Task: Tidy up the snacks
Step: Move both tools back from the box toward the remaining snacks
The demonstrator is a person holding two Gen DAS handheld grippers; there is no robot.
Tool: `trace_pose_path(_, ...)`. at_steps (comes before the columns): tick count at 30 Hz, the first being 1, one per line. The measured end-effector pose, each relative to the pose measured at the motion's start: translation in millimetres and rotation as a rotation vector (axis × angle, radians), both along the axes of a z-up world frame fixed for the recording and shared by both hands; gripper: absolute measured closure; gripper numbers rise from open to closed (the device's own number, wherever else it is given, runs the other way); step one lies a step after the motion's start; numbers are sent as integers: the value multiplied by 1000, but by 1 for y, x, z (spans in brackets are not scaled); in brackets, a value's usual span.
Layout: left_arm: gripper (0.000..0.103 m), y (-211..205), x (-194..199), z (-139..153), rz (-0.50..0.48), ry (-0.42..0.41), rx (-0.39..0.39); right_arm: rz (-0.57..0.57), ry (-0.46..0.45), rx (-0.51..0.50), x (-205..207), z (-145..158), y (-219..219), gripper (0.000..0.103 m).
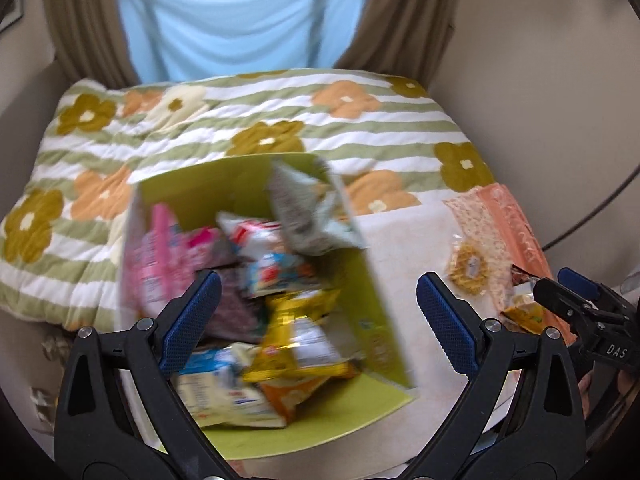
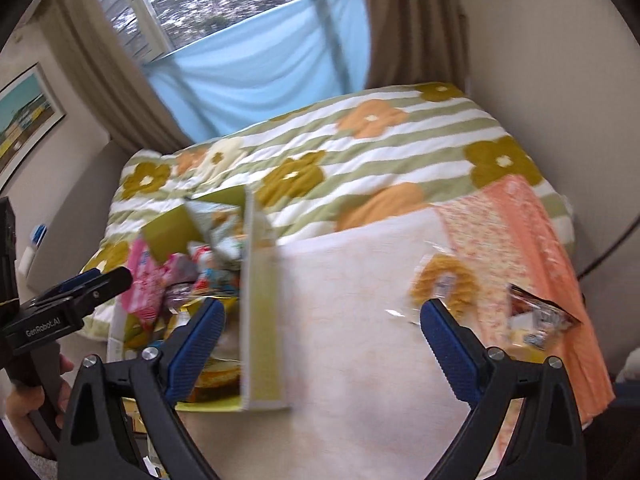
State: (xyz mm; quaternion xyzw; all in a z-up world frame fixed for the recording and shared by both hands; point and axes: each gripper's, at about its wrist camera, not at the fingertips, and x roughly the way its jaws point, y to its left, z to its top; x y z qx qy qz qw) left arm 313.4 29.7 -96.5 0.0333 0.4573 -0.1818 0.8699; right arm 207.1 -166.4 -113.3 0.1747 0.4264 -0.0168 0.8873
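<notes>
A green cardboard box (image 1: 236,184) stands open on the bed and holds several snack packets, among them a pink one (image 1: 160,256), a grey one (image 1: 308,212) and a yellow one (image 1: 296,344). My left gripper (image 1: 316,320) is open and empty just above the box. The box also shows in the right wrist view (image 2: 260,300). My right gripper (image 2: 320,344) is open and empty over a white cloth (image 2: 352,288), right of the box. A clear bag of yellow ring snacks (image 2: 446,284) and a dark packet (image 2: 540,316) lie on the cloth to the right.
A striped flower quilt (image 1: 280,120) covers the bed beyond the box. An orange patterned cloth (image 2: 532,232) lies at the right edge. Brown curtains and a blue sheet hang at the window behind. A beige wall is close on the right.
</notes>
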Motion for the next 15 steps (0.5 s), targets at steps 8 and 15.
trace_pose_path(8,5,-153,-6,-22,-179,46,38,-112,116,24,-38,-23,-108,6)
trace_pose_path(15,5,-254,-1,-100,-266,221,145,-164,248,131,-60,-65,-174,6)
